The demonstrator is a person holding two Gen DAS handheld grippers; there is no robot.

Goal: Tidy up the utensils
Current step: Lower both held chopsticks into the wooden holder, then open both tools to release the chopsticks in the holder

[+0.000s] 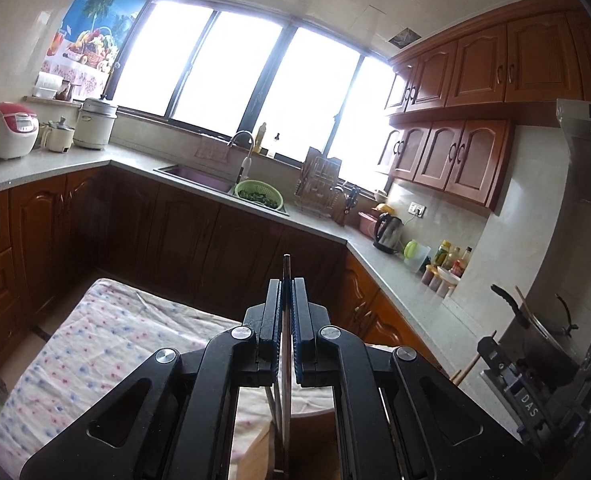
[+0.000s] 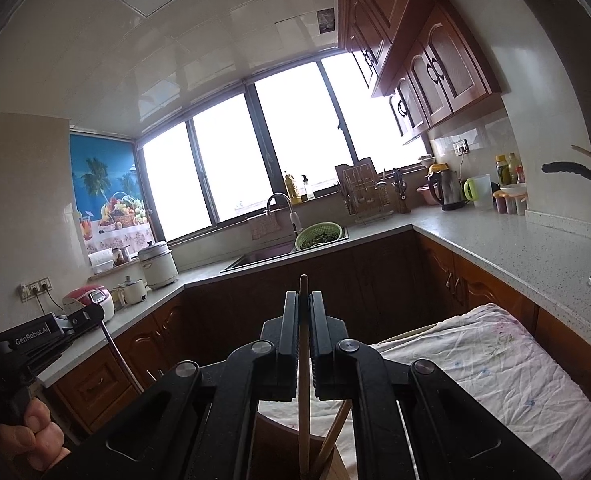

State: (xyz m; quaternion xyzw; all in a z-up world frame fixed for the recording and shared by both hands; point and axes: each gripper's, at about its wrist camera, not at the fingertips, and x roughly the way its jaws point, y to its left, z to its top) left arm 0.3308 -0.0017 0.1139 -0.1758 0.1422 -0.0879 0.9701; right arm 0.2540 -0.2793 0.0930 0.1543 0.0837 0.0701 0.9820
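Jaws of your left gripper (image 1: 286,292) are clamped on a thin dark chopstick (image 1: 286,276) that stands upright, tip at 12 o'clock. Your right gripper (image 2: 304,304) pinches a pale wooden chopstick (image 2: 304,380), also upright. Below each, at 6 o'clock, sits a wooden utensil holder (image 2: 279,448) on the floral-print cloth (image 2: 495,368).

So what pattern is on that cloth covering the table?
The cloth is white with small pink and blue dots, clearest in the left wrist view.
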